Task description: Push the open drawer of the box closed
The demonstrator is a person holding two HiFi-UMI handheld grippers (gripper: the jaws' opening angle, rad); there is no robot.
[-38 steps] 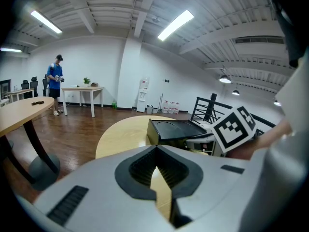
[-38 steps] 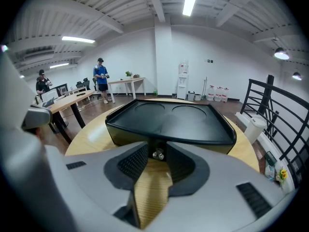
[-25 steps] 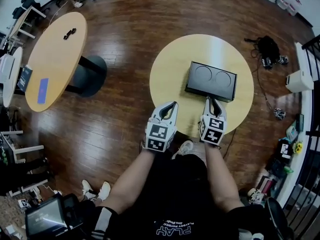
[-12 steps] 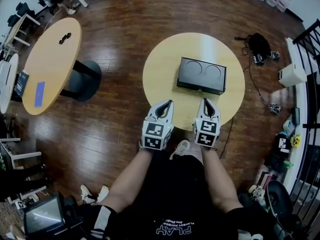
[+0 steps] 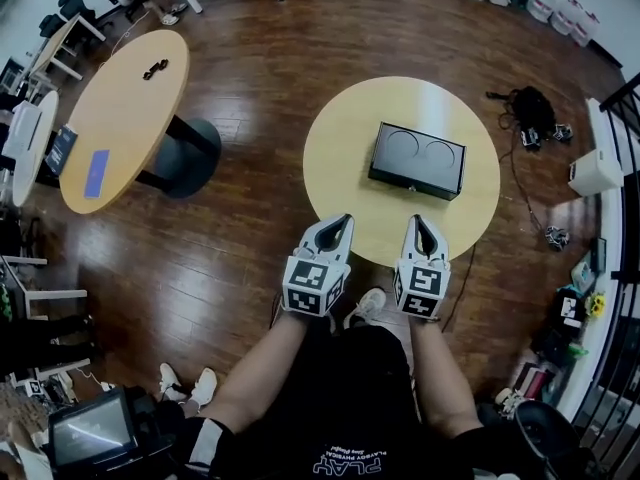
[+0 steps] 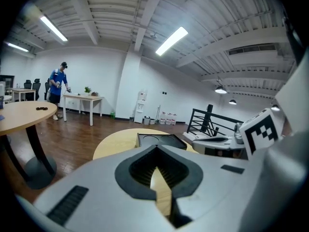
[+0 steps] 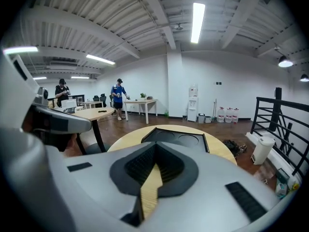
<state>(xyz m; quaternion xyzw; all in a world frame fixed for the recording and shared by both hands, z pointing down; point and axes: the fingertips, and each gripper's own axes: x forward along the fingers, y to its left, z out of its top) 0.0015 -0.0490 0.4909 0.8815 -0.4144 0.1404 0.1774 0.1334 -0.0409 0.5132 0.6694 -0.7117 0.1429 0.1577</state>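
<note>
Pulled back from the box (image 5: 417, 160), the right gripper (image 5: 418, 224) sits shut and empty beside the shut, empty left gripper (image 5: 343, 222) at the table's (image 5: 335, 148) near edge; the box lies ahead, long side crosswise, nearer the right one.

- Your box (image 5: 417, 161): from the head view its drawer (image 5: 411, 186) is too foreshortened to tell whether it is flush or out.
- Its near side is hidden behind your left gripper (image 6: 155, 151) and right gripper (image 7: 154, 151).
- Dark item (image 5: 154, 69) on the oval table (image 5: 120, 118): too small to name.
- Floor clutter (image 5: 535, 108) at right: too small to sort.
</note>
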